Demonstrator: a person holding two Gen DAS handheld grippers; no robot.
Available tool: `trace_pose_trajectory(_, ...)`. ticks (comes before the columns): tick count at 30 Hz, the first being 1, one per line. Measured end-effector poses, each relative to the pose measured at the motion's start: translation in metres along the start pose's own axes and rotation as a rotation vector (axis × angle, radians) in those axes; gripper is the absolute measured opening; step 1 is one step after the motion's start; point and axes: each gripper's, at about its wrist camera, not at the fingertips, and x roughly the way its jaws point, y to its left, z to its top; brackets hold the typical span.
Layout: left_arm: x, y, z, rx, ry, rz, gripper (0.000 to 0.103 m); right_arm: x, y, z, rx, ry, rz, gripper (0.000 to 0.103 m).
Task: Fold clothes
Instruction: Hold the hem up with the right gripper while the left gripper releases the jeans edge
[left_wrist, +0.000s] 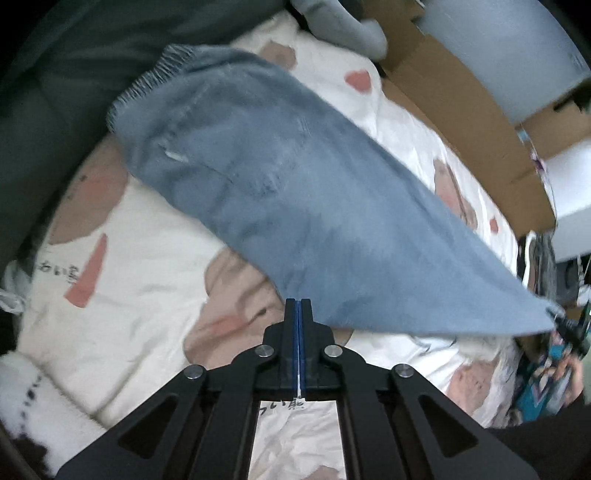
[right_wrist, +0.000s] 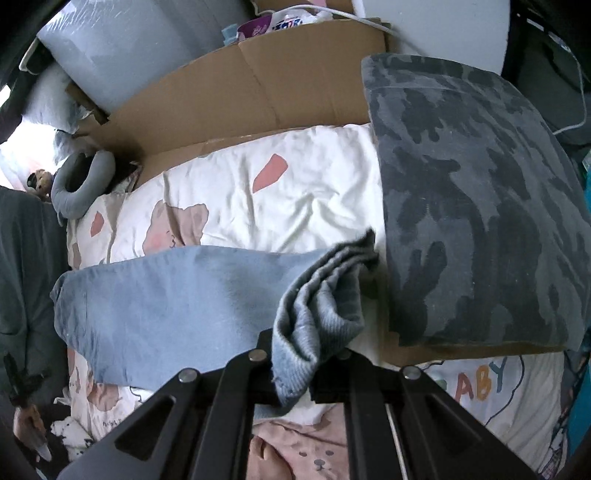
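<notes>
The right gripper (right_wrist: 295, 354) pinches the ribbed end of the blue garment (right_wrist: 177, 306), lifting it over the bed (right_wrist: 295, 192); the left gripper (left_wrist: 298, 306) has its jaws closed on nothing; the fold looks just started, so next the left one should probably grab the other end.

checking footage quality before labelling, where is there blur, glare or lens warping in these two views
Left wrist: the blue garment is motion-smeared, its far tip softest; the black fingers stay sharp; dark fisheye corners. Right wrist: mostly crisp, the cardboard box edge bows from distortion, blown-out brightness at far left.
</notes>
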Motion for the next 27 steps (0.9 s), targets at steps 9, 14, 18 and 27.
trace_pose_trajectory(9,0.065,-0.027,-0.039,0.109,0.019,0.012,0.057,-0.001,0.002,0.002,-0.039,0.012,-0.042,0.005)
trace_pose_trajectory(14,0.086,-0.03,-0.039,0.119,0.013,0.023,0.057,-0.002,0.007,0.006,-0.045,0.005,-0.055,0.005)
trace_pose_trajectory(18,0.102,-0.029,-0.039,0.122,0.014,0.036,0.057,-0.003,0.007,0.007,-0.039,0.004,-0.05,0.005)
trace_pose_trajectory(27,0.127,-0.035,-0.041,0.181,-0.018,0.107,0.056,-0.002,0.002,0.008,-0.01,0.014,-0.026,0.005)
